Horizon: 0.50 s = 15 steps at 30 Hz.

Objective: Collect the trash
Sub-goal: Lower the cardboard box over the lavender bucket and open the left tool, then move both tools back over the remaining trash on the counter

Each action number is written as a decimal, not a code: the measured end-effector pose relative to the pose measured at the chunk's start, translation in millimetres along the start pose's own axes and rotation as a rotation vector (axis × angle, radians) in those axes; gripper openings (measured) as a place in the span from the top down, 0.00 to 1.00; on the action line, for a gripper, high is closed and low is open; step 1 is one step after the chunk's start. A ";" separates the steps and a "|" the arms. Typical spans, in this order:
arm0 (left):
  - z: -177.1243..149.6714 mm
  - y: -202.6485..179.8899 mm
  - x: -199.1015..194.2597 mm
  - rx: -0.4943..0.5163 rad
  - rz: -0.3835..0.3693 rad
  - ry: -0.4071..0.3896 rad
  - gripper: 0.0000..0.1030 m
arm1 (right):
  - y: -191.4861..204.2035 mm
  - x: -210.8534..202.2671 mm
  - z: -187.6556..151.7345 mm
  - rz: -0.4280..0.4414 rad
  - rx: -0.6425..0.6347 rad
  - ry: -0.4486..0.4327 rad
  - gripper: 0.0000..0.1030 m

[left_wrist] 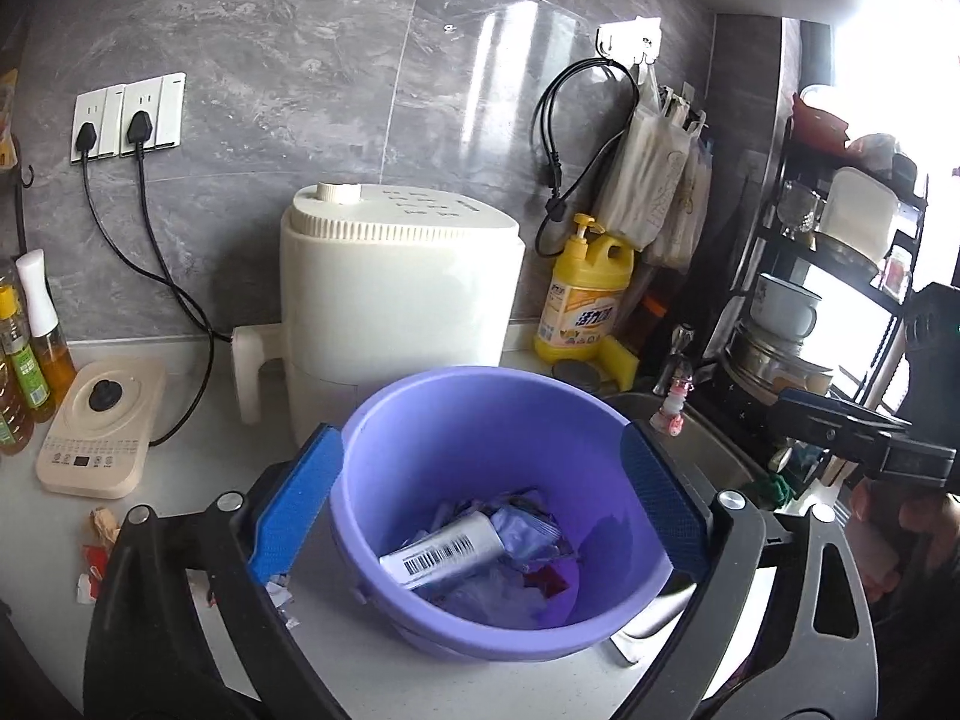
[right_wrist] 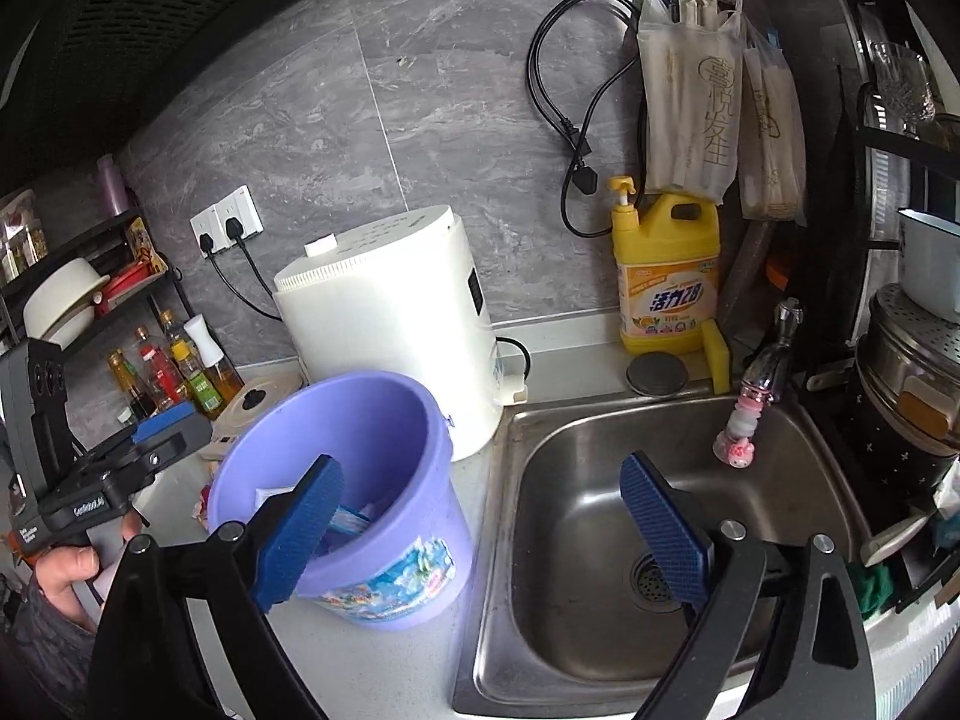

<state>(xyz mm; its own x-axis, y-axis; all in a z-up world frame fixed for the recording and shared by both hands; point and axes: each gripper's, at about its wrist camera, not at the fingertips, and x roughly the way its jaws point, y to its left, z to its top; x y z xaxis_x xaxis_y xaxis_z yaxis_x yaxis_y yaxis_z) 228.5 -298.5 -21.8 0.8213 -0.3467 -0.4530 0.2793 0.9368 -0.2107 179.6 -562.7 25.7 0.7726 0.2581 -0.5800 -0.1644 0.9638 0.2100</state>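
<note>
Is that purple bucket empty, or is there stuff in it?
Not empty. The purple bucket holds a white barcoded tube and crumpled wrappers at the bottom, well below its rim.

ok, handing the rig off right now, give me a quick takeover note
Left gripper: open, empty, pads either side of the purple bucket without pressing it.
Right gripper: open, empty, over the sink edge.
Bucket stands upright on the counter beside the sink, holding a barcoded tube and wrappers.
Left to do: scraps on the counter left of the bucket still need collecting.
</note>
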 end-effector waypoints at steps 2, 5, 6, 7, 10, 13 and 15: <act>0.4 4.5 -3.2 0.005 0.013 0.008 0.07 | 4.6 3.2 1.8 0.014 0.004 -0.007 0.09; 2.6 18.5 -11.2 0.017 0.052 0.030 0.06 | 17.3 11.1 5.0 0.051 0.013 -0.012 0.08; 3.3 22.6 -14.5 0.016 0.066 0.030 0.06 | 22.3 13.5 5.9 0.060 0.013 -0.011 0.08; 4.5 29.0 -19.1 0.011 0.080 0.029 0.06 | 30.1 17.9 7.5 0.074 0.010 -0.011 0.08; 7.8 48.0 -33.5 -0.009 0.118 0.020 0.06 | 49.7 26.5 11.3 0.105 0.002 -0.009 0.08; 7.8 65.3 -49.0 -0.019 0.152 0.009 0.06 | 73.1 33.2 12.5 0.137 -0.010 -0.006 0.08; 6.0 79.3 -58.9 -0.032 0.173 0.010 0.06 | 90.5 37.9 12.2 0.156 -0.026 -0.002 0.08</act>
<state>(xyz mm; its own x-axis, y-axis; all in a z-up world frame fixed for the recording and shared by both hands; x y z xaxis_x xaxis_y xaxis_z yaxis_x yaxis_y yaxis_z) 205.2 -203.4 -6.6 0.8509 -0.1811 -0.4931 0.1184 0.9806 -0.1560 201.5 -466.5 32.3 0.7374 0.4049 -0.5406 -0.2985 0.9133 0.2769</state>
